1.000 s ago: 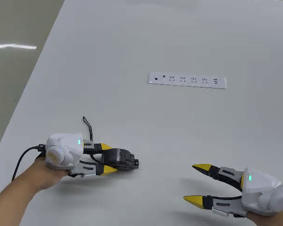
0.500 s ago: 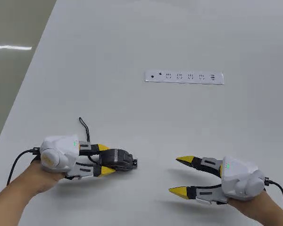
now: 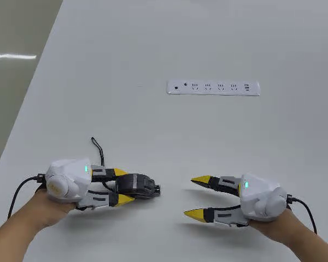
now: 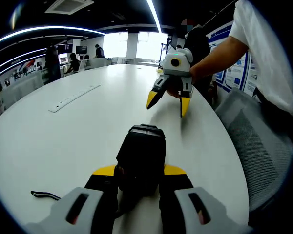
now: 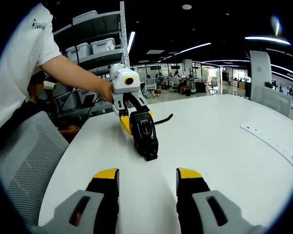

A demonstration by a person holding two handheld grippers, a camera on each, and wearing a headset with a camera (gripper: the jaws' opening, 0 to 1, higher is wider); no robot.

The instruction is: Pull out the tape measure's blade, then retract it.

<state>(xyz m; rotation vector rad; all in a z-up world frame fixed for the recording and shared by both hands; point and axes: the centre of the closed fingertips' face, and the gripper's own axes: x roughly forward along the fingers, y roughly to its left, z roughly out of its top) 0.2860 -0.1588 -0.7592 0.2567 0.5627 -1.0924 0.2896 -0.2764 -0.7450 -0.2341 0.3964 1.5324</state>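
Two grippers rest low over the white table in the head view. The left gripper is clamped on the black tape measure, which lies on the table near the front edge, its thin strap trailing behind. The right gripper sits near it with its jaws spread apart and nothing between them. A power strip lies farther back.

From the left gripper view, the yellow-tipped jaws grasp the tape measure on both sides. The right gripper faces it across bare table, tips parted.

From the right gripper view, its own jaws stand released, apart from the tape measure ahead. The left gripper holds the case from behind, with the strap beside it.
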